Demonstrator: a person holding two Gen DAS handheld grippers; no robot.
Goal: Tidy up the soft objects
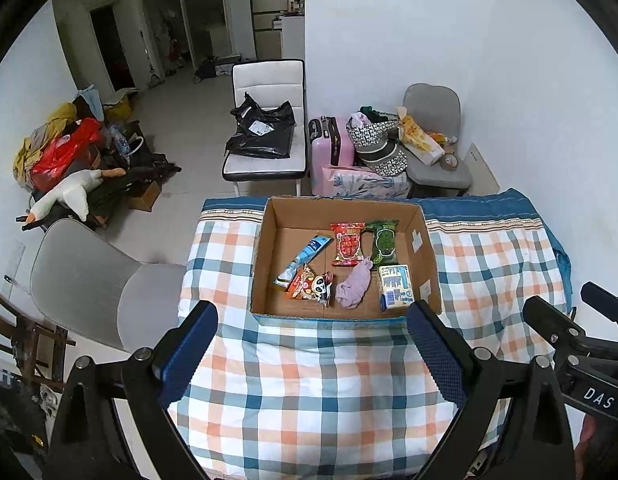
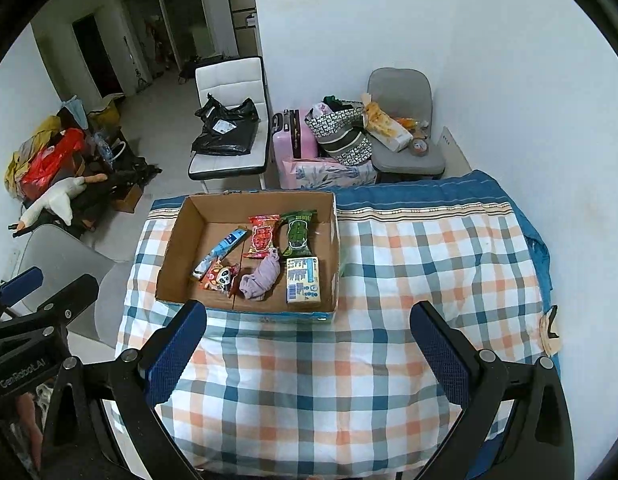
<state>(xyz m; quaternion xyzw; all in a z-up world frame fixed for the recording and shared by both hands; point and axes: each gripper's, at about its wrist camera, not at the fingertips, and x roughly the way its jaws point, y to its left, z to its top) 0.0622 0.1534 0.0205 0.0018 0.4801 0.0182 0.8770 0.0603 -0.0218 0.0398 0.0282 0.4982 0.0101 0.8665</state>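
Observation:
A cardboard box (image 1: 269, 236) (image 2: 171, 240) stands on the checked cloth. Inside lie a lilac cloth (image 1: 353, 285) (image 2: 261, 276), a tissue pack (image 1: 395, 286) (image 2: 303, 280), a red snack bag (image 1: 347, 244) (image 2: 263, 236), a green snack bag (image 1: 383, 240) (image 2: 298, 232), a blue packet (image 1: 303, 258) (image 2: 221, 252) and a panda snack bag (image 1: 311, 286) (image 2: 219, 276). My left gripper (image 1: 313, 344) is open and empty, above the cloth in front of the box. My right gripper (image 2: 309, 340) is open and empty, in front of the box's right corner.
The checked cloth (image 1: 309, 400) (image 2: 429, 248) covers a table by the white wall. A grey chair (image 1: 97, 284) stands at the left. Behind are a white chair with black bags (image 1: 265, 136), a pink suitcase (image 1: 331, 148), a loaded grey chair (image 1: 433, 148) and a clutter pile (image 1: 77, 160).

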